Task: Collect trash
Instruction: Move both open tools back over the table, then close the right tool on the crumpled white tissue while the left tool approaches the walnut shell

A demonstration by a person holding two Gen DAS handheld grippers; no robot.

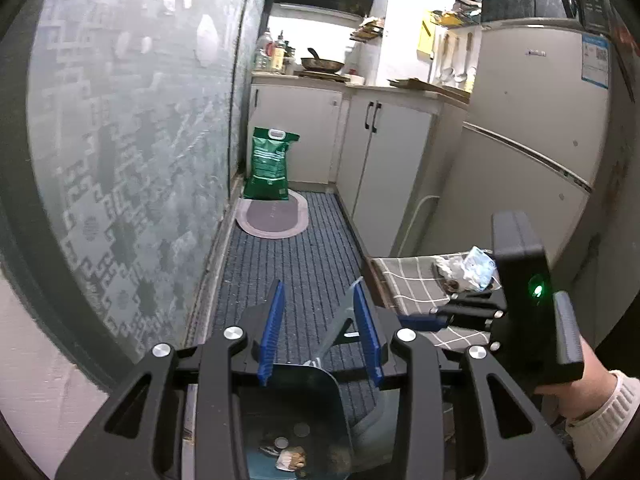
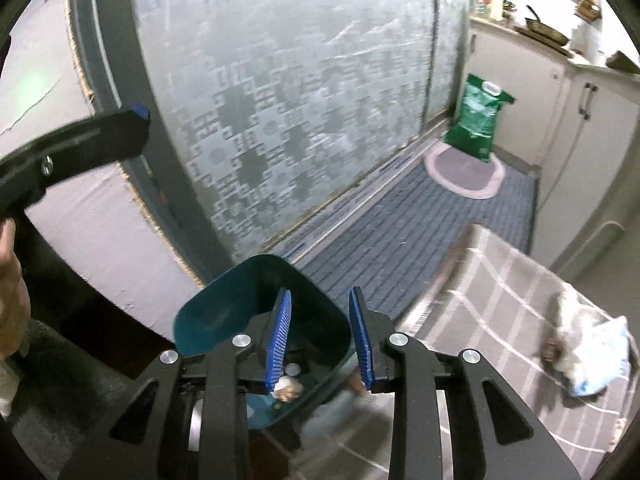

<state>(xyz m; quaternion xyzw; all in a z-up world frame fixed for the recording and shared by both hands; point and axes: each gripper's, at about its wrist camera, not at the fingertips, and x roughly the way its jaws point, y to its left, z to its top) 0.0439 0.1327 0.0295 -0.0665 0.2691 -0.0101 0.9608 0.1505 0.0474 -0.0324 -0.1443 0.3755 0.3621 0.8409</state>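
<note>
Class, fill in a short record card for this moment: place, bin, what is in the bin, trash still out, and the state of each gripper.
place: narrow kitchen, blue ribbed floor mat
bin: teal bin, open top, below both grippers
bin contents: crumpled scrap and small round bits
trash still out: crumpled white and blue wrappers on checked cloth
left gripper: open, empty
right gripper: open, empty, over the bin

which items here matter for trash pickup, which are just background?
Job:
- teal bin, scraps already in it
- crumpled paper on the checked cloth
- brown scrap beside the paper
- right gripper, open above the bin

Background:
- green bag
- oval mat
- fridge
- frying pan
</note>
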